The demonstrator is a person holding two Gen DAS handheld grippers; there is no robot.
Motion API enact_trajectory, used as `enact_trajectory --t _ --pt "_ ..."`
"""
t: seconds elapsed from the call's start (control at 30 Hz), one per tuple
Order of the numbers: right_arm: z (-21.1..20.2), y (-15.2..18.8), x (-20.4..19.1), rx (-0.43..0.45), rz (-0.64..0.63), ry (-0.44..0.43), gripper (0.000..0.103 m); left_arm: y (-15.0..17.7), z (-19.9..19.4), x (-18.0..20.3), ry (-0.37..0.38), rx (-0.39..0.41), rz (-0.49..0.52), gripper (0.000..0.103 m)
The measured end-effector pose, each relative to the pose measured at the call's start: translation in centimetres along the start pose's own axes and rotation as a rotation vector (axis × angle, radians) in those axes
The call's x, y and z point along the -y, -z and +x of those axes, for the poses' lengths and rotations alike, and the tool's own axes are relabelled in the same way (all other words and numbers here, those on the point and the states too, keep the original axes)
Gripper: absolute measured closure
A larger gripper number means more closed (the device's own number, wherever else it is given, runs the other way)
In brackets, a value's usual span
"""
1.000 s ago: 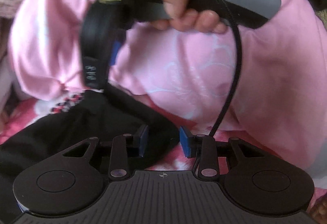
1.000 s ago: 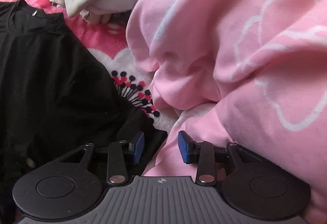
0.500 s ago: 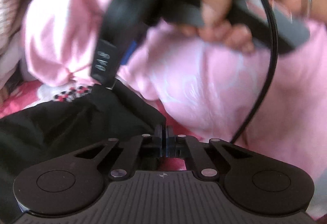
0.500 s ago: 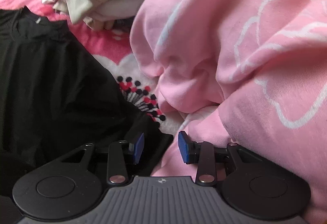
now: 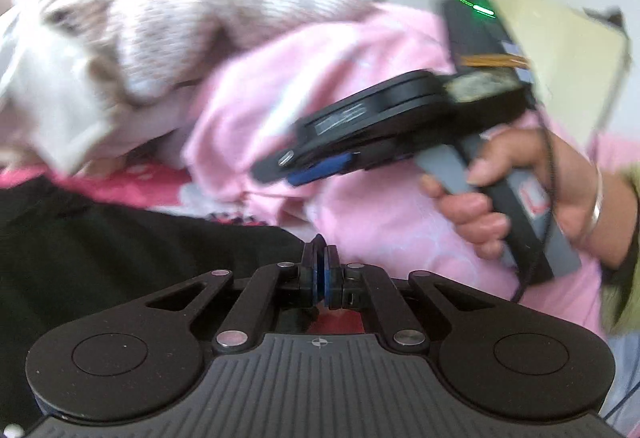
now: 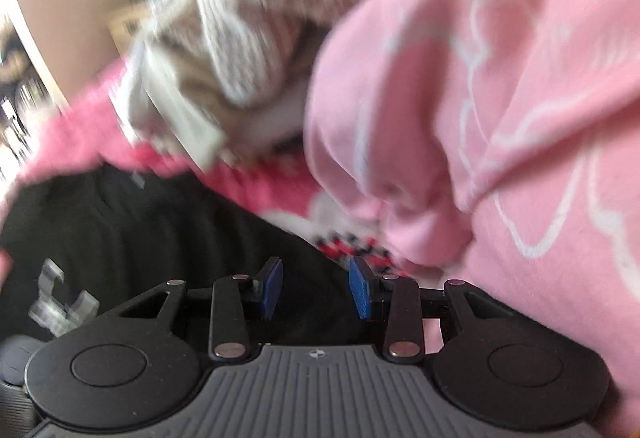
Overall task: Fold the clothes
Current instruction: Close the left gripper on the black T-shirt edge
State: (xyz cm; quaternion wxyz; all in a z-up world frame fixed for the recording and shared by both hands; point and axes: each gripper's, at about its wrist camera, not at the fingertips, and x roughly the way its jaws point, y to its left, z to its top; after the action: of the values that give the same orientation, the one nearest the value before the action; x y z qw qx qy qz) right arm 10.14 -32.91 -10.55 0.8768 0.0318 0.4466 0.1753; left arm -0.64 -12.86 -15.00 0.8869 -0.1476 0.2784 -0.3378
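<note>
Pink bedspread (image 6: 256, 194) bears black garment (image 6: 140, 238), left gripper (image 5: 321, 270) clamped.

left claw (image 5: 321, 270) closed, right claw (image 6: 316, 288) parted

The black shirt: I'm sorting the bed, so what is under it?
Under the black shirt lies a pink patterned bedspread, showing only past its edge. Whatever else is beneath it stays covered. A pink garment lies beside it.

Left gripper (image 5: 321, 270) jaws now closed on black garment (image 5: 120, 238) edge, open before; view lifts. Right gripper (image 6: 316, 288) rises, rolls; jaws unchanged.
</note>
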Motion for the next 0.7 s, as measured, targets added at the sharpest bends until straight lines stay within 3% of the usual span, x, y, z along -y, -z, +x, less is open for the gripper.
enact_trajectory --t 0.1,0.17,0.27,0.47,0.7 --pt "-1.0 -0.5 0.3 0.029 0.120 -0.158 0.064 0.1 -1.0 -2.1 -0.033 -0.007 -0.101 0.102" --pt "-1.4 -0.3 0.5 0.002 0.218 -0.228 0.064 0.6 -1.5 -3.4 -0.064 -0.017 -0.149 0.102" --pt "-1.2 1.7 0.7 -0.092 0.383 -0.254 0.064 1.2 -1.6 -5.3 -0.090 -0.023 -0.217 0.102" --pt "0.0 8.1 2.2 -0.198 0.684 -0.110 0.061 2.4 -1.7 -7.2 -0.147 -0.041 -0.265 0.101" --pt "1.9 8.9 2.3 -0.109 0.709 0.058 0.061 2.8 -1.9 -7.1 -0.159 -0.048 -0.261 0.101"
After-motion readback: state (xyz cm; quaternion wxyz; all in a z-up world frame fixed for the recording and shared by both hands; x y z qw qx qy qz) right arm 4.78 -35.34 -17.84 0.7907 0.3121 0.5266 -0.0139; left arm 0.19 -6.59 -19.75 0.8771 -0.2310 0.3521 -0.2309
